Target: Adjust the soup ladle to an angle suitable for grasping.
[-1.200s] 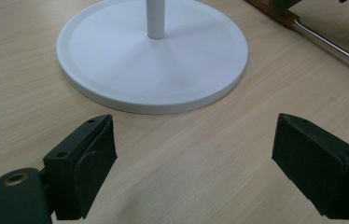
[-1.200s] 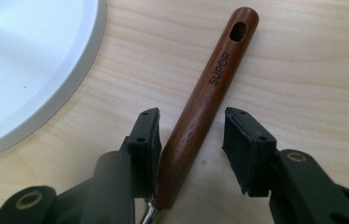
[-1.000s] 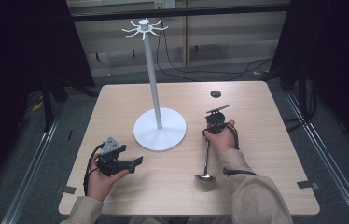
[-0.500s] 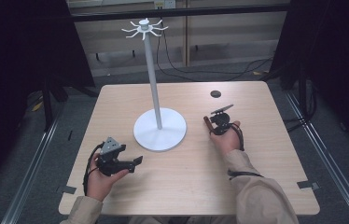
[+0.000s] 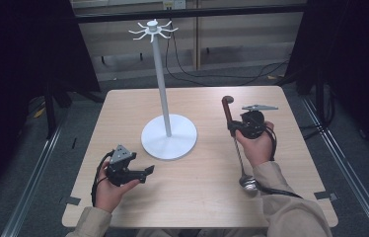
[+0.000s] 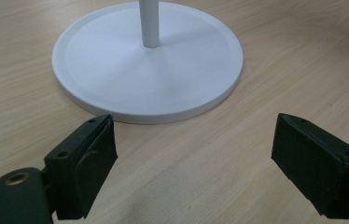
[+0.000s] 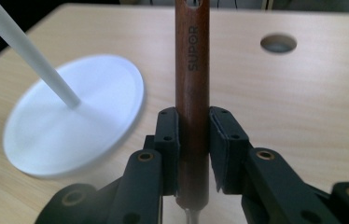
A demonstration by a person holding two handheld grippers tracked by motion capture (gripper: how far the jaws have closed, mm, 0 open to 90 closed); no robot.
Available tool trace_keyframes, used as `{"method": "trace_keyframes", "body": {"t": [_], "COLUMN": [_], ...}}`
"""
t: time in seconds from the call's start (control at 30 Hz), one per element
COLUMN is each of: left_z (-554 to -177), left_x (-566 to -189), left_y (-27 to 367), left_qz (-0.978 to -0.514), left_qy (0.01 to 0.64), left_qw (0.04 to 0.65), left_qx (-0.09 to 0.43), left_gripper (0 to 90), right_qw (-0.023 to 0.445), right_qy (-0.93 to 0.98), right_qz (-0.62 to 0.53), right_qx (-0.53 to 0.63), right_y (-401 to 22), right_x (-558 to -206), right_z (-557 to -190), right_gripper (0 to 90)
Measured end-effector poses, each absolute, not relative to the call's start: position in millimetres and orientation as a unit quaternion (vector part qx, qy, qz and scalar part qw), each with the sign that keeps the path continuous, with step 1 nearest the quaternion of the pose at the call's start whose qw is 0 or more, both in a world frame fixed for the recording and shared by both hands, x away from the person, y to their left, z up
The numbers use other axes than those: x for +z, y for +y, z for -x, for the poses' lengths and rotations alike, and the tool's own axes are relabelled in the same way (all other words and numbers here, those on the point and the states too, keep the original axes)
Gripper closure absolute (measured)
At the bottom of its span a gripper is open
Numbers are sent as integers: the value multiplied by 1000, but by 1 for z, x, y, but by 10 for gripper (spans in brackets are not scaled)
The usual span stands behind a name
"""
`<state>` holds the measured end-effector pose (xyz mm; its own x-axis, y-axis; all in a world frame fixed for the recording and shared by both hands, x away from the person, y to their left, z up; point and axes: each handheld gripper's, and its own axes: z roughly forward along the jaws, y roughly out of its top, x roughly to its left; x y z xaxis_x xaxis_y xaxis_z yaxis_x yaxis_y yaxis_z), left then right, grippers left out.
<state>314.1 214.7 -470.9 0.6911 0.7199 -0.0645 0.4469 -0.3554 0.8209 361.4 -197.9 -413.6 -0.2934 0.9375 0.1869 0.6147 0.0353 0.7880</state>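
Note:
A ladle with a brown wooden handle, a thin metal shaft and a small metal bowl is held at the right of the table. My right gripper is shut on the handle, which points away from me; the bowl hangs near the person's right sleeve. In the right gripper view the handle stands upright between the two pads of my right gripper. A white stand with a ring of hooks on top rises from a round base. My left gripper is open, its jaws facing the base.
A wooden table carries everything, with a round hole near its far right. Dark curtains and metal floor rails flank it. Cables lie on the floor beyond the far edge.
My right gripper has turned and shifted slightly right with the ladle, so the handle end points to the far side and the bowl sits closer to the sleeve. The left gripper has not moved.

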Motion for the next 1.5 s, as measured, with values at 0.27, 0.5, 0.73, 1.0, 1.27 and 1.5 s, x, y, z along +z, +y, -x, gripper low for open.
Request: {"method": "trace_keyframes", "body": {"t": [0.27,0.5,0.73,1.0,1.27,1.5], "left_z": [-315,-314,-312,-307,-305,-303], "left_x": [-468,-464,-458,-446,-439,-438], "left_y": [216,207,196,168,134,120], "left_qz": [-803,-803,-793,-791,-784,-775], "left_qy": [366,355,345,308,278,272], "left_qw": [444,455,483,513,543,562], "left_qx": [156,151,136,125,111,103], "left_gripper": [138,136,134,134,151,235], "right_qw": [212,217,217,218,206,208], "right_qy": [657,650,639,626,634,643], "right_qz": [-523,-484,-455,-429,-410,-405], "right_qx": [500,544,581,613,623,616], "right_y": [-204,-201,-197,-190,-173,-159], "right_x": [-394,-390,-385,-381,-369,-367], "right_z": [-335,-320,-310,-303,-300,-296], "right_gripper": [745,744,744,746,746,746]}}
